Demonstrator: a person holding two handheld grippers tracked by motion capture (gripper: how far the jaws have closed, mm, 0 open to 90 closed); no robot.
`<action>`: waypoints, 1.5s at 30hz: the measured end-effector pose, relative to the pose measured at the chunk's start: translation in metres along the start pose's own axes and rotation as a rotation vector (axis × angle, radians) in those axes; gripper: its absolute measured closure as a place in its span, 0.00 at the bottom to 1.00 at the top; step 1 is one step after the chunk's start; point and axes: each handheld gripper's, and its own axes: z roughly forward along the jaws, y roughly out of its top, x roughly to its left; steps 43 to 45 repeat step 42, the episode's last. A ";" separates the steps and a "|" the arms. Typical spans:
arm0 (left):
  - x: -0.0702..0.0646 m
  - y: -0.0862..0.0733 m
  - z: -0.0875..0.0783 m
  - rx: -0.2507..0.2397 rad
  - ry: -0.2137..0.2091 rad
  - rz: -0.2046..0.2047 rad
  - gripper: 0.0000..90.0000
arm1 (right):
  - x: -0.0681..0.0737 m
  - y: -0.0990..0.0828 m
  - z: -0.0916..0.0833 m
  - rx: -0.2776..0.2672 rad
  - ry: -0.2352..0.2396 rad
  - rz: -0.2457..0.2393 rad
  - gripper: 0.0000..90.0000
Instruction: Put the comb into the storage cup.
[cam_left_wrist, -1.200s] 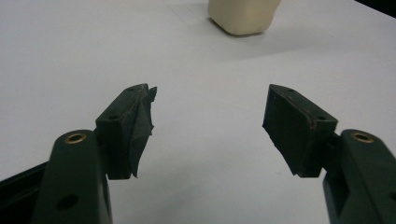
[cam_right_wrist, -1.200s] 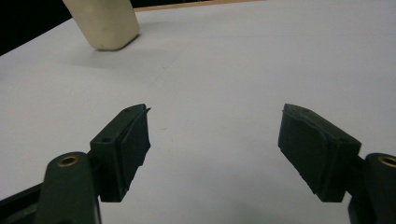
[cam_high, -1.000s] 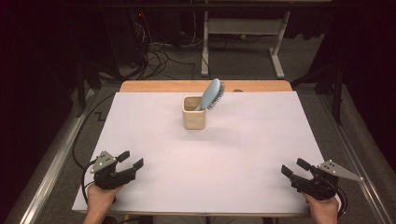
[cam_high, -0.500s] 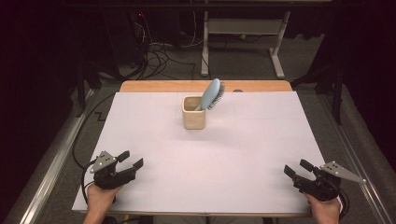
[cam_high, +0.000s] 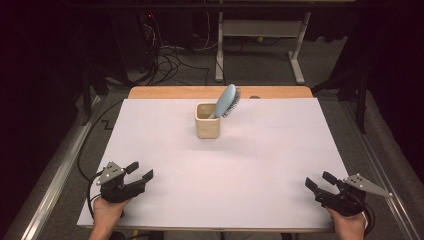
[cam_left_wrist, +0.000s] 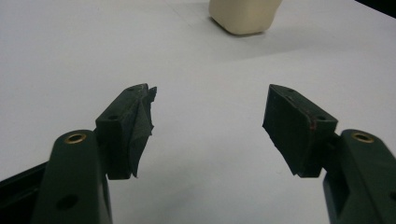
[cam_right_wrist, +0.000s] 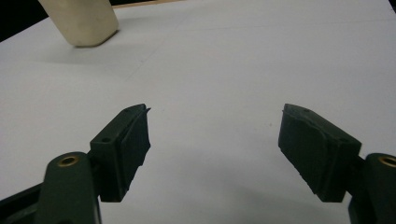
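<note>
While the high view shows the blue hairbrush (cam_high: 227, 100) leaning in the cream cup (cam_high: 207, 121) far across the desk (cam_high: 220, 170), both gripper views catch just the cup's base; left hand-held gripper (cam_high: 140, 171) and right hand-held gripper (cam_high: 317, 180) gape wide, empty.

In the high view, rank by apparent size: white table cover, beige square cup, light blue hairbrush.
1. White table cover, clearly largest.
2. Beige square cup and light blue hairbrush: about alike; the brush handle is hidden inside the cup.
</note>
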 end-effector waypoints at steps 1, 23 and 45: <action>0.000 0.000 0.000 0.000 0.001 0.000 0.37 | 0.000 0.000 0.000 0.002 0.000 -0.003 0.28; 0.000 0.000 0.001 0.008 -0.002 -0.003 0.37 | 0.004 -0.001 -0.004 -0.009 -0.023 -0.036 0.28; 0.000 0.000 0.001 0.013 -0.008 -0.006 0.37 | 0.005 -0.002 -0.005 -0.004 -0.026 -0.042 0.28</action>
